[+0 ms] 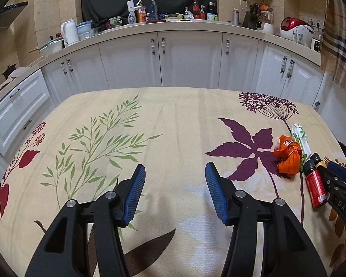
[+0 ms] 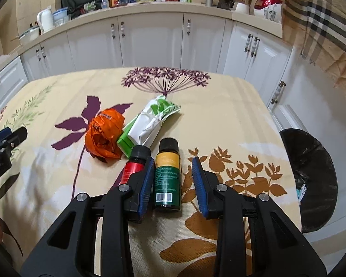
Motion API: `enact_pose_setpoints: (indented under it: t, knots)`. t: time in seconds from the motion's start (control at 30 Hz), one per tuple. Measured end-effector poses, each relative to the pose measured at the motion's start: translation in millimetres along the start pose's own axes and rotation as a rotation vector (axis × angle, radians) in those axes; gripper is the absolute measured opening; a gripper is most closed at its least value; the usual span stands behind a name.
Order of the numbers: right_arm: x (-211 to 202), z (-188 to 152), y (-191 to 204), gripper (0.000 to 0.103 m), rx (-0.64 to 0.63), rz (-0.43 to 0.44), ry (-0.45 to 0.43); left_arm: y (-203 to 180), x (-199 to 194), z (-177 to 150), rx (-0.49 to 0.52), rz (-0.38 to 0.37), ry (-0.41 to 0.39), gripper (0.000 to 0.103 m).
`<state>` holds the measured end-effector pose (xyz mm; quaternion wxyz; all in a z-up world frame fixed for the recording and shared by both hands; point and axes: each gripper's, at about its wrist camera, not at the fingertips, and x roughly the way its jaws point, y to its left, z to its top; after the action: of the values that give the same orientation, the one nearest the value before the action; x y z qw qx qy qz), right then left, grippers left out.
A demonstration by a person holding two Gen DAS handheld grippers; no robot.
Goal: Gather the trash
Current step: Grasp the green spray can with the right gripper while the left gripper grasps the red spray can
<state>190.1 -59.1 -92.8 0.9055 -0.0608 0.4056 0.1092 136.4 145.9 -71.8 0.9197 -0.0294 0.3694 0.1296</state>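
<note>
Over the left half of the cloth-covered counter, the left gripper hovers with its fingers spread and empty, well apart from the trash, likely waiting its turn; the crumpled orange plastic wrapper lies far to its right. From the right wrist, the right gripper has its fingers released astride the small green-and-yellow labelled bottle lying flat, ready to close on it; the black-lined bin waits just beside the counter's right edge.

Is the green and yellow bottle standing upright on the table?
No, the green and yellow bottle lies on its side between the open right gripper fingers.
</note>
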Motion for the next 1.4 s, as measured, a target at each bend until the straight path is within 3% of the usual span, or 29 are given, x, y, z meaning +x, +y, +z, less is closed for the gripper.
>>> enact_pose_setpoints:
  t: [0.27,0.4,0.67,1.4]
  knots:
    - [9.2,-0.4,-5.3,0.032,0.011,0.008,0.047,-3.3,3.4,-1.0,0.003,-0.016,0.01,0.054]
    - [9.0,-0.8,-5.9,0.023,0.009,0.008,0.047,-5.9,5.4,-0.9,0.002,-0.022,0.016,0.054]
    - [2.7,-2.7,-13.6,0.023,0.021,0.005,0.027,-22.5,4.2,-2.1,0.027,-0.043,0.019,0.054]
    - [-31.0,-20.9,-81.9,0.023,0.13,-0.071,-0.047,-106.4,-15.3,-5.0,0.139,-0.153,0.011,0.054]
